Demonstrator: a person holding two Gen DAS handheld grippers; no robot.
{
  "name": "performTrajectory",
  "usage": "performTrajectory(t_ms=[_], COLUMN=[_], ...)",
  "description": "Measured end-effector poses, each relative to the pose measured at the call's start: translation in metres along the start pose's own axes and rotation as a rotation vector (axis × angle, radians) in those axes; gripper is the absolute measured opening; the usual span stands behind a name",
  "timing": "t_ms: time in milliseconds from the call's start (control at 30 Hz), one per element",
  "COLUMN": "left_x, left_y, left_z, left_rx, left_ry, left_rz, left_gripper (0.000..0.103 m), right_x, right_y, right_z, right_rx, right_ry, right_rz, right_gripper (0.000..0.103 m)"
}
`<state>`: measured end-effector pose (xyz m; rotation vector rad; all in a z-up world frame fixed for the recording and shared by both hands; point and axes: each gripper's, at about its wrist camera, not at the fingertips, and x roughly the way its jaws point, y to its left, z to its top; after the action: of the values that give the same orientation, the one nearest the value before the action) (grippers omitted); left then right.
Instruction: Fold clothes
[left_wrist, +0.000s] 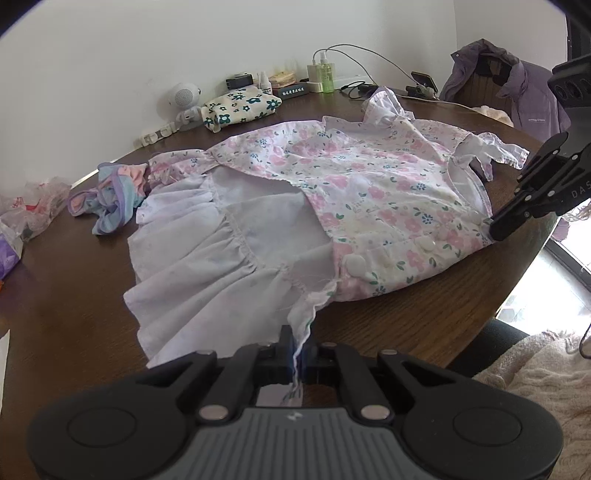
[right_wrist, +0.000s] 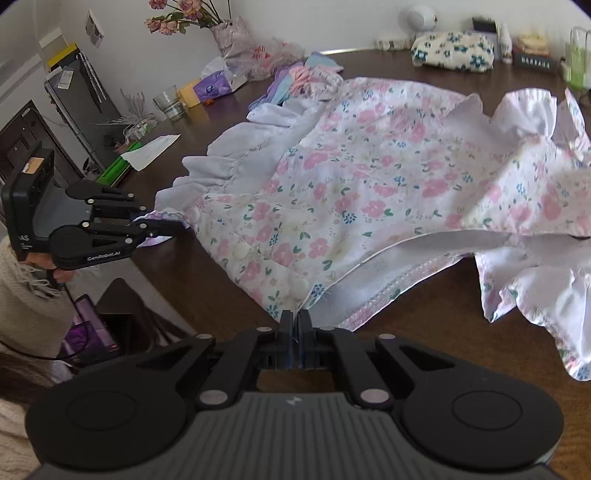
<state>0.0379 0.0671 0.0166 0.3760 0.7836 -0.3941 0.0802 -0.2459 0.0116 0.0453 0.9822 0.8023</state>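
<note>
Dress: floral dress (left_wrist: 369, 192) spread on the wooden table (left_wrist: 424, 321), white lining turned up.
Left gripper (left_wrist: 295, 354): clamped on the frilly hem.
Right gripper (right_wrist: 295, 328): pinching the dress's near buttoned edge.
Glass (right_wrist: 169, 103): far left, contents unclear.
Writing: "GenRobot.AI" on the left gripper; the far sign is unreadable.

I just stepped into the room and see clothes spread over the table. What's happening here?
A person is folding a floral dress on the wooden table, holding a two-finger gripper in each hand. The left gripper is shut on the dress's white ruffled hem, and the right gripper is shut on the edge by the buttons. The dress lies spread out, partly turned back so that the white lining shows. A folded flowered cloth and a small pastel garment lie farther off on the table.
</note>
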Motion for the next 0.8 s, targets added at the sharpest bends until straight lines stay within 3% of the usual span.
performTrajectory(t_ms=[33, 67, 100, 167, 200, 233, 267, 300, 367, 433, 533, 667, 800], left_x=[-0.002, -0.005, -0.009, -0.018, -0.024, -0.030, -0.035, -0.041, -0.047, -0.036, -0.001, 0.050, 0.102], left_y=[0.001, 0.002, 0.004, 0.012, 0.017, 0.023, 0.028, 0.034, 0.047, 0.062, 0.076, 0.088, 0.101], left_z=[-0.001, -0.002, -0.001, 0.003, 0.008, 0.012, 0.017, 0.021, 0.034, 0.054, 0.076, 0.102, 0.128], left_rx=[-0.004, -0.010, -0.027, -0.067, -0.089, -0.112, -0.134, -0.156, -0.200, -0.208, -0.189, -0.164, -0.139], left_ry=[0.004, 0.008, -0.001, -0.039, -0.068, -0.096, -0.125, -0.153, -0.200, -0.198, -0.166, -0.113, -0.061], left_rz=[-0.009, -0.021, -0.038, -0.065, -0.071, -0.077, -0.082, -0.088, -0.068, 0.010, 0.069, 0.110, 0.150], left_gripper=[0.004, 0.012, 0.029, 0.049, 0.052, 0.052, 0.055, 0.062, 0.070, 0.070, 0.067, 0.057, 0.049], right_x=[-0.001, -0.003, -0.006, -0.021, -0.031, -0.043, -0.054, -0.065, -0.080, -0.086, -0.079, -0.052, -0.027], right_y=[-0.002, -0.003, -0.005, -0.009, -0.012, -0.017, -0.022, -0.027, -0.044, -0.065, -0.106, -0.159, -0.188], right_z=[-0.002, -0.003, -0.002, 0.004, 0.007, 0.011, 0.016, 0.020, 0.033, 0.046, 0.069, 0.099, 0.112], right_rx=[0.024, 0.034, 0.048, 0.074, 0.087, 0.102, 0.112, 0.121, 0.130, 0.138, 0.147, 0.248, 0.323], right_ry=[0.020, 0.028, 0.024, -0.031, -0.068, -0.120, -0.172, -0.223, -0.306, -0.333, -0.317, -0.247, -0.220], right_rz=[0.019, 0.035, 0.038, 0.042, 0.044, 0.031, -0.002, -0.036, -0.188, -0.372, -0.561, -0.608, -0.603], right_gripper=[0.003, 0.005, 0.008, 0.016, 0.019, 0.029, 0.041, 0.046, 0.050, 0.050, 0.050, 0.050, 0.050])
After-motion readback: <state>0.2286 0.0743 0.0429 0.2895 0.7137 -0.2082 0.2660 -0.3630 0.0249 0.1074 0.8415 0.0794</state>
